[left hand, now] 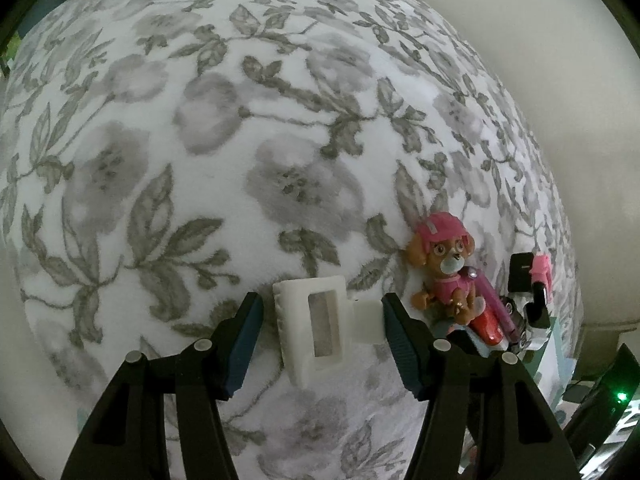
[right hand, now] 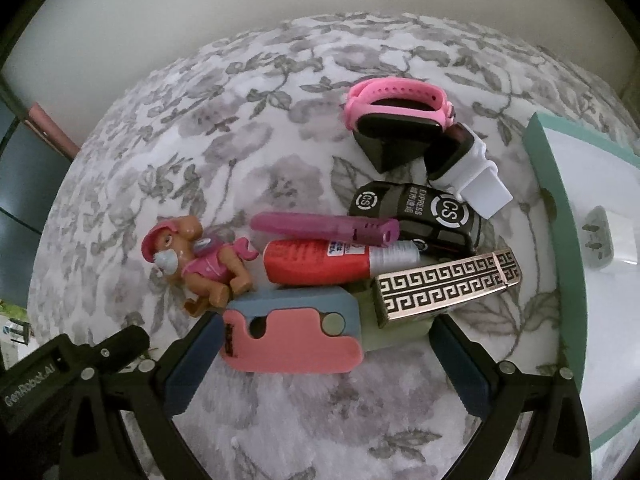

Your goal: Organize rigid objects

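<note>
Left wrist view. Left gripper (left hand: 323,334): jaws spread, straddling a white hair claw clip (left hand: 310,328) lying flat on the floral blanket (left hand: 200,140); right pad touching or almost touching the clip's small white tab, left pad apart from the toothed edge; no squeeze evident. Just right of the clip: pup figurine (left hand: 442,270) in a pink helmet, close beside the right finger. Risks: closing on the tab alone, clip pivoting or springing out; soft pile underneath, fingertips liable to snag fabric; sideways drift liable to topple the figurine.

Right wrist view. Right gripper (right hand: 326,360): jaws spread wide, nothing pinched; pink-and-blue flat holder (right hand: 292,334) lying between the fingers, near the left pad, well clear of the right. Heaped just beyond: red tube (right hand: 316,266), purple case (right hand: 324,228), black CS Express toy car (right hand: 416,212), Greek-key patterned box (right hand: 448,286), pink watch band (right hand: 396,102) on a black stand, white clip-like piece (right hand: 476,176). Teal-rimmed white tray (right hand: 548,168) at far right. Risks: patterned box partly between the fingers too, likely to be caught or dragged; tube apt to roll once its neighbours shift; uneven closure skewing the holder.
</note>
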Demonstrator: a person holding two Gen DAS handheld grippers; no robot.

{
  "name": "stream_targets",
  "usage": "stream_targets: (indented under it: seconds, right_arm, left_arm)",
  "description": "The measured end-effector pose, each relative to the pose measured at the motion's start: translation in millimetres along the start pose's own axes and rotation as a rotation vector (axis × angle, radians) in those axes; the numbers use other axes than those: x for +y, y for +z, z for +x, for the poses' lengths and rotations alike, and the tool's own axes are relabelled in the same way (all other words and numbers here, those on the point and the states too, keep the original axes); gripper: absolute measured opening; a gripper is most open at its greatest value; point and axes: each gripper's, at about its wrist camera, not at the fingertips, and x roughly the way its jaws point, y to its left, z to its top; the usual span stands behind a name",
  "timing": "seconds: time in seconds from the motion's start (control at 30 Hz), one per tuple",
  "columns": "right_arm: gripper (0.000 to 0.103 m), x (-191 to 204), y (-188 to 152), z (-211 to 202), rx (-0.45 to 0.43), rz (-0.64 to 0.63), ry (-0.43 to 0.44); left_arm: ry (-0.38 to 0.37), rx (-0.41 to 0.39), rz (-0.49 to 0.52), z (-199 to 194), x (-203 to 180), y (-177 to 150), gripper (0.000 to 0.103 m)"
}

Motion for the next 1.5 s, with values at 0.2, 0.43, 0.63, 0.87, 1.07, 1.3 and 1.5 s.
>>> stream_targets:
  seconds: [0.2, 0.43, 0.63, 0.87, 1.07, 1.3, 1.5]
  right_arm:
    - [0.103, 11.7, -4.1, 2.4, 0.001, -0.066, 0.039]
    - [0.103, 0.1, -0.2, 0.5, 0.009, -0.048, 0.134]
    - [0.103, -36.1, 5.8, -4.8, 0.051, 0.132, 0.320]
    - [0.103, -42.2, 8.1, -12.1, 0.057, 0.164, 0.398]
    - [0.103, -38.4, 7.8, -8.3, 0.069, 0.119, 0.358]
    - [0.103, -8.5, 10.7, -0.5, 0.060, -0.071, 0.247]
    - [0.103, -7.9, 16.7, -9.6, -0.019, -0.127, 0.196]
  left_arm:
    - [0.002, -0.002, -0.002, -1.5, -0.2, -1.3, 0.063]
    - [-0.011, -0.002, -0.013, -3.3, 2.1, -2.6, 0.063]
    - [-0.018, -0.001, -0.019, -4.2, 3.0, -3.4, 0.063]
    - [-0.025, 0.000, -0.024, -4.7, 4.4, -3.6, 0.063]
    - [-0.026, -0.001, -0.026, -5.1, 4.6, -4.4, 0.063]
    - [-0.024, -0.003, -0.025, -5.6, 5.2, -4.7, 0.063]
    - [-0.019, -0.004, -0.026, -5.5, 4.5, -5.2, 0.063]
